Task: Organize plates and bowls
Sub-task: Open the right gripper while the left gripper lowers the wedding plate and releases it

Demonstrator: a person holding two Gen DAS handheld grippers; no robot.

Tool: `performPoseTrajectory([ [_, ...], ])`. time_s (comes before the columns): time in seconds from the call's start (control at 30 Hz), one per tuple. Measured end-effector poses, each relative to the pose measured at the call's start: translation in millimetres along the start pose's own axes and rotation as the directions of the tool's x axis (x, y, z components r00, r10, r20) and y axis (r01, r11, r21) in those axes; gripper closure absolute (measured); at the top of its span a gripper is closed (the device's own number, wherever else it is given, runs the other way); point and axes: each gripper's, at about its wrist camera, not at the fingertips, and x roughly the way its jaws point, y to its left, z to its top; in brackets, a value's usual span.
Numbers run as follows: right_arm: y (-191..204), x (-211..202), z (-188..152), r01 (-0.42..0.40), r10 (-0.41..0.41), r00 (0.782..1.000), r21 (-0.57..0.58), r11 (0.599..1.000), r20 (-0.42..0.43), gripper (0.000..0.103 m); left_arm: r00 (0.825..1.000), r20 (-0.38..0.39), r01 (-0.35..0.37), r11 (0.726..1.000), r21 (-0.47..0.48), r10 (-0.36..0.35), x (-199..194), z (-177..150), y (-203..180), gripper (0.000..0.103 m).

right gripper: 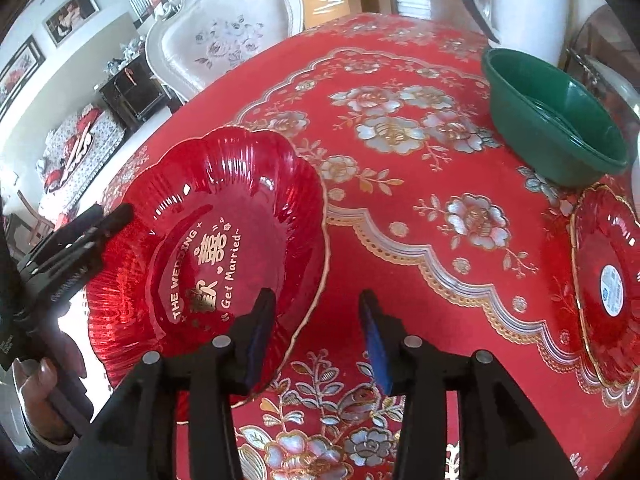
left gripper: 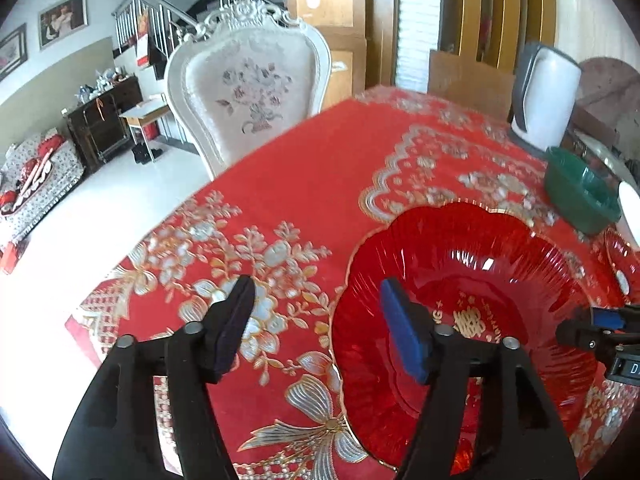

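Both grippers, left gripper [left gripper: 316,316] and right gripper [right gripper: 316,332], are hovering with jaws released beside the red plate [right gripper: 224,216]; it looks glossy, rigid, slippery, best pinched at its scalloped rim.

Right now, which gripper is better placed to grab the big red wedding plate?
Right. The right gripper is open and its fingers straddle the near rim of the big red wedding plate. The left gripper, also open, straddles the opposite rim, higher and less squarely.

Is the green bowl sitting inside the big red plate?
No, the green bowl sits on the tablecloth, apart from the big red plate.
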Motion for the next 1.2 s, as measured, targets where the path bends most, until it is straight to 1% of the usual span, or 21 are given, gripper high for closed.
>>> performPoseTrajectory([
  [0.07, -3, -5, -1, -0.008, 0.008, 1.0, 0.011, 1.0, 0.012, 0.056, 1.0, 0.015, 0.001, 1.0, 0.001, -0.001, -7, 3, -1, 0.033],
  [0.2, -8, -18, -4, -0.015, 0.014, 0.999, 0.029, 0.999, 0.043, 0.055, 0.999, 0.044, 0.025, 1.0, -0.007, -0.025, -20, 7, -6, 0.033],
  [0.27, -12, -24, -5, -0.024, 0.022, 0.998, 0.042, 0.999, 0.056, 0.05, 0.997, 0.066, 0.042, 0.999, -0.008, -0.041, -29, 9, -12, 0.033],
  [0.33, -17, -31, -7, -0.035, 0.031, 0.997, 0.059, 0.998, 0.071, 0.047, 0.996, 0.083, 0.043, 0.999, 0.001, -0.042, -37, 11, -19, 0.033],
  [0.43, -26, -40, -10, -0.049, 0.041, 0.996, 0.09, 0.995, 0.085, 0.046, 0.992, 0.099, 0.076, 0.997, 0.006, -0.076, -47, 13, -31, 0.033],
  [0.47, -30, -43, -12, -0.052, 0.043, 0.995, 0.1, 0.994, 0.092, 0.044, 0.991, 0.102, 0.088, 0.996, 0.008, -0.088, -49, 14, -35, 0.033],
  [0.53, -35, -47, -14, -0.052, 0.04, 0.994, 0.113, 0.992, 0.099, 0.041, 0.988, 0.098, 0.119, 0.993, 0.022, -0.121, -52, 16, -46, 0.033],
  [0.63, -44, -52, -19, -0.047, 0.033, 0.994, 0.135, 0.99, 0.104, 0.041, 0.981, 0.084, 0.171, 0.984, 0.04, -0.174, -54, 16, -63, 0.033],
  [0.77, -60, -62, -27, -0.046, 0.026, 0.993, 0.174, 0.984, 0.119, 0.041, 0.978, 0.084, 0.184, 0.979, 0.084, -0.191, -60, 16, -89, 0.033],
  [0.93, -82, -76, -37, -0.037, 0.007, 0.99, 0.213, 0.976, 0.14, 0.04, 0.969, 0.072, 0.227, 0.966, 0.127, -0.237, -63, 17, -122, 0.033],
  [1.0, -93, -83, -42, -0.034, -0.002, 0.989, 0.233, 0.972, 0.15, 0.038, 0.963, 0.063, 0.25, 0.957, 0.148, -0.261, -64, 17, -138, 0.033],
  [1.03, -97, -86, -45, -0.031, -0.006, 0.988, 0.24, 0.97, 0.153, 0.036, 0.96, 0.058, 0.261, 0.953, 0.157, -0.272, -65, 17, -145, 0.033],
  [1.2, -131, -108, -60, -0.006, -0.052, 0.982, 0.311, 0.95, 0.181, 0.035, 0.942, 0.012, 0.324, 0.919, 0.225, -0.336, -66, 17, -194, 0.033],
])
